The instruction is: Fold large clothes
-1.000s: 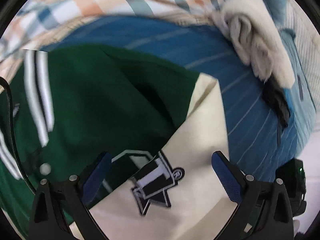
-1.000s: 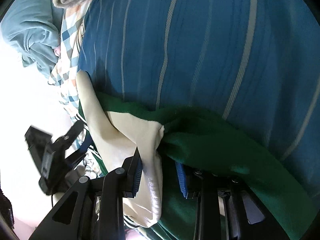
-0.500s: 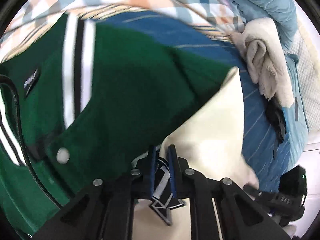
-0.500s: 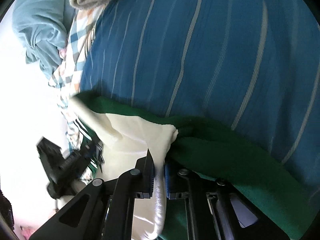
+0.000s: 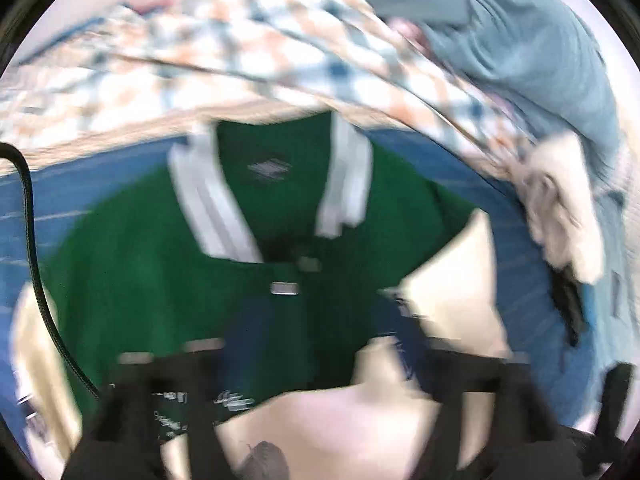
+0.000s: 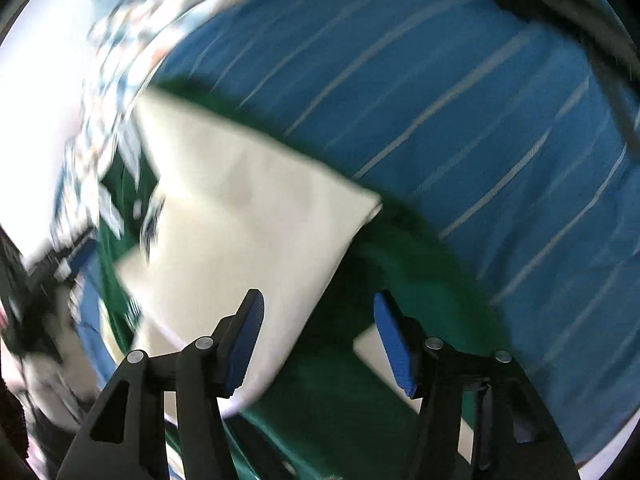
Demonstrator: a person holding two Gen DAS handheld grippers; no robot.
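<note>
A green varsity jacket [image 5: 160,264] with a striped white collar [image 5: 208,216] and cream sleeves lies on a blue striped bedspread [image 6: 460,112]. One cream sleeve [image 6: 240,216] lies folded across the green body. My left gripper [image 5: 324,340] is open above the jacket's front, its view badly blurred. My right gripper [image 6: 318,340] is open and empty, its blue pads [image 6: 248,332] spread just above the sleeve and green fabric [image 6: 400,264].
A plaid orange-and-blue cloth [image 5: 240,52] lies past the collar. A light blue garment [image 5: 540,60] and a cream fluffy cloth [image 5: 560,208] lie at the right. A black cable [image 5: 36,264] runs down the left edge.
Both grippers were shut on the cream sleeve half a second ago and have opened and let it go. The sleeve now lies flat across the jacket. Both views have swung.
</note>
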